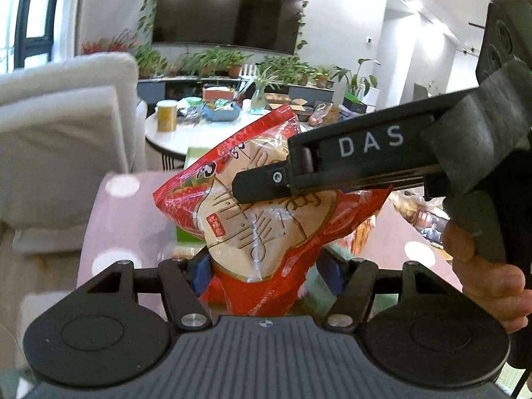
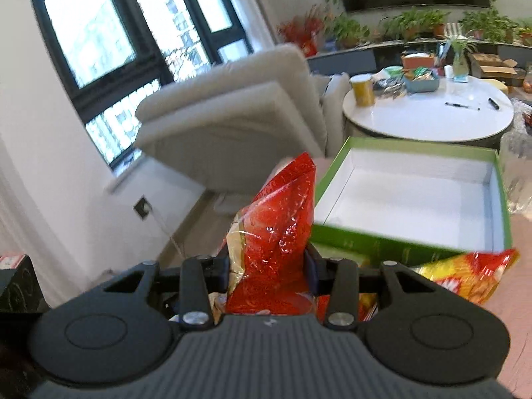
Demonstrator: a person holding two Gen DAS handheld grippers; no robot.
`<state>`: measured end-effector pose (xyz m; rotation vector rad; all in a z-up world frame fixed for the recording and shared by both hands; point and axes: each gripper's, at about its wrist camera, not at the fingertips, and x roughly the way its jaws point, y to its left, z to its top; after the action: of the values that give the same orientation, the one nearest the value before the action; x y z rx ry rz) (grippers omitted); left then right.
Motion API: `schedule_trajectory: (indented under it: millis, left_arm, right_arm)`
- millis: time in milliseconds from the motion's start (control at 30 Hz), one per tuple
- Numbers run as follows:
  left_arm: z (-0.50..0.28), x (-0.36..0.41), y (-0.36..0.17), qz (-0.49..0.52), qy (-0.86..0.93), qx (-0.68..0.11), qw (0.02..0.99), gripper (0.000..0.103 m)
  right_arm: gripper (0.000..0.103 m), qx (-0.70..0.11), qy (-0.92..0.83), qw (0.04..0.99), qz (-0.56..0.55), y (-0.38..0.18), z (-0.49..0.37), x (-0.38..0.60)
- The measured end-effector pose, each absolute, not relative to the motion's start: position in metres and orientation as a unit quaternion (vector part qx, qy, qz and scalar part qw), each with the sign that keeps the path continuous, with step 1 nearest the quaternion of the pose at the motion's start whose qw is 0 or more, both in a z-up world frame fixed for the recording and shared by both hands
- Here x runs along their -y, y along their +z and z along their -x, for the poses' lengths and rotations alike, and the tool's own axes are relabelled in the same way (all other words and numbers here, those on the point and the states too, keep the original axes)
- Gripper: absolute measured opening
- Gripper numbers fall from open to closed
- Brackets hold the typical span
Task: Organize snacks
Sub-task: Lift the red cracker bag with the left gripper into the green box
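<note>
Left gripper (image 1: 266, 274): closed on lower end of red snack bag (image 1: 266, 199), held upright above pink counter (image 1: 126, 219).
Right gripper (image 2: 267, 274): clamped on same bag's upper part, sharing the load.
Second snack packet (image 2: 465, 276): near right, on counter.
Green box (image 2: 415, 242): beyond, open, empty; likely destination.

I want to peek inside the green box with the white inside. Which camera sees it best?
The right wrist view: the green cardboard box with white lining sits open, its inside bare. The left wrist view shows only green slivers behind the red snack bag.
</note>
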<state>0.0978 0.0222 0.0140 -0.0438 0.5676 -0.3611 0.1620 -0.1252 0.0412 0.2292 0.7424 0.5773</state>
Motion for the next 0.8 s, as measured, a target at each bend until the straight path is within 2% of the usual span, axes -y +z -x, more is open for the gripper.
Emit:
schedule_trajectory:
  millis: [367, 800]
  left_arm:
    - [-0.167, 0.000, 0.020, -0.035, -0.182, -0.288, 0.939, 0.061]
    - [-0.261, 0.000, -0.021, -0.018, -0.195, -0.365, 0.910, 0.061]
  right_arm:
    - [0.041, -0.352, 0.254, 0.885, -0.167, 0.029, -0.224, 0.142]
    - [0.041, -0.397, 0.228, 0.870, -0.181, -0.015, -0.284, 0.145]
